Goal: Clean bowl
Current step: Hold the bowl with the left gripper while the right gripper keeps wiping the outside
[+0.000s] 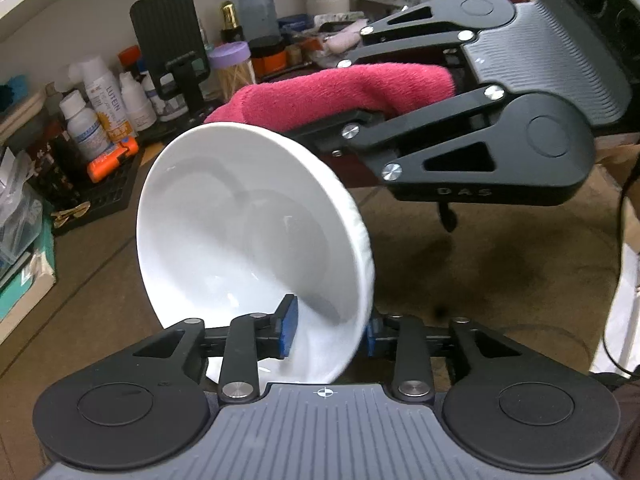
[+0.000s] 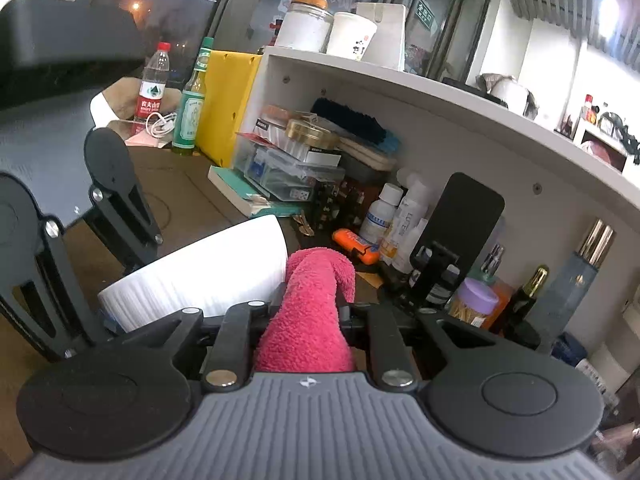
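Observation:
A white bowl (image 1: pixel 248 232) is held tilted on its side, above the brown table. My left gripper (image 1: pixel 328 332) is shut on its lower rim, one blue pad (image 1: pixel 289 330) inside the bowl and the other outside. My right gripper (image 1: pixel 320 100) comes in from the right, shut on a folded pink cloth (image 1: pixel 340 92) whose end lies just behind the bowl's top rim. In the right wrist view the pink cloth (image 2: pixel 312 304) sticks out of my right gripper (image 2: pixel 308 312) beside the bowl's ribbed outer wall (image 2: pixel 208 272).
Bottles (image 1: pixel 96 116), a black phone stand (image 1: pixel 172 48), a purple-lidded jar (image 1: pixel 232 68) and a black crate (image 1: pixel 104 196) crowd the table's back left. A white shelf (image 2: pixel 440 92) runs above them. Boxes and books (image 2: pixel 280 176) stand further along.

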`<state>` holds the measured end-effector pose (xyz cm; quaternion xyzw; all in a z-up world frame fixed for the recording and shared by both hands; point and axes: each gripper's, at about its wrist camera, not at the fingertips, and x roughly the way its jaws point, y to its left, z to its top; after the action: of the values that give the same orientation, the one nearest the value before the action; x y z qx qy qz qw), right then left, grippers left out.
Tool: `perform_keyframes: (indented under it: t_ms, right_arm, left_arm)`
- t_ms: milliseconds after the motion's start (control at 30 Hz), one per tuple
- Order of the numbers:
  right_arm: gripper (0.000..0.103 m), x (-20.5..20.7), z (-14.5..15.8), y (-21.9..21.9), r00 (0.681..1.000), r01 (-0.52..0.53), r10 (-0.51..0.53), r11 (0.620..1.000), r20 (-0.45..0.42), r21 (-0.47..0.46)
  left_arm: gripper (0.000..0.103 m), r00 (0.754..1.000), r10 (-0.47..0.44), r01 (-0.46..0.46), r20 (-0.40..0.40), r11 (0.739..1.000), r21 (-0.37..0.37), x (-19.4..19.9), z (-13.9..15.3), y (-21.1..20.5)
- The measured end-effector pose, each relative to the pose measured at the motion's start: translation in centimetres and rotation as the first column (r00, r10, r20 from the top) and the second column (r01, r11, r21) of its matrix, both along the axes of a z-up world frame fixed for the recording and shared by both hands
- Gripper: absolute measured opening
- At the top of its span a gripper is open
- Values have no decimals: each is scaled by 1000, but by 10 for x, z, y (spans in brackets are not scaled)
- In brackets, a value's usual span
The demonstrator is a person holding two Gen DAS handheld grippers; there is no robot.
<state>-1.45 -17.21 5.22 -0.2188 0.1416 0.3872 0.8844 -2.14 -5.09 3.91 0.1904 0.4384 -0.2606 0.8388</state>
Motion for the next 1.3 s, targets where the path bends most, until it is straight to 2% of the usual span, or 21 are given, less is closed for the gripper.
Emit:
perform_keyframes:
  t_ms: [267,400,433,500,533,567,633,767,900,1000,1067,1133,1200,1300]
  right_arm:
    - [19,-2,-5,-3,1000,4,-4,1000,-17,-9]
    - [19,0,-9,-3,1000,6,-6,1000,-31,-8]
    - [19,1,-10,-3,999,7,-7,1000,-33,-6]
    - [19,1,-11,-3,999,9,-9,1000,-33,-4]
    - [20,1,-11,-3,999,10,-10,1000,-31,-3]
    - [20,1,-10,-3,1000,11,-11,1000,-29,-2]
    - [20,0,-8,-5,1000,12,-12,1000,-25,10]
    - [20,-10,1,-14,1000,-28,28,999,-11,42]
    - [20,-43,13,-21,987,-159,159,987,-6,24]
    - [20,-82,26,-28,953,-302,302,953,-6,9]
    - [19,-92,30,-28,942,-335,335,942,1,-8]
    - [18,-86,29,-24,951,-308,308,951,17,-21]
    - [19,-69,27,-18,975,-219,219,976,24,-12]
    - [19,-32,25,-15,996,-85,86,994,-2,65]
  left_arm:
    - [60,999,31,-32,34,998,46,4,-5,-5]
    - [61,998,32,-36,57,998,60,2,-5,-6]
    - [58,997,28,-32,68,997,64,-1,-4,-6]
    - [39,996,12,-17,86,998,55,-5,-2,-6]
    - [21,995,3,-7,98,999,45,-8,0,-5]
    - [16,993,-5,0,116,999,39,-11,3,-4]
    - [14,991,-17,13,136,1000,26,-15,7,-1]
    - [15,996,-35,36,77,999,-7,-13,8,6]
    - [16,999,-40,41,23,998,-55,-14,12,18]
    - [17,999,-35,35,1,995,-98,-14,12,28]
    - [18,999,-36,35,-6,992,-121,-15,11,33]
    - [18,999,-40,39,-5,991,-125,-15,10,34]
    - [18,999,-40,39,-4,991,-132,-14,11,35]
    - [18,1000,-29,29,-2,990,-136,-9,13,37]
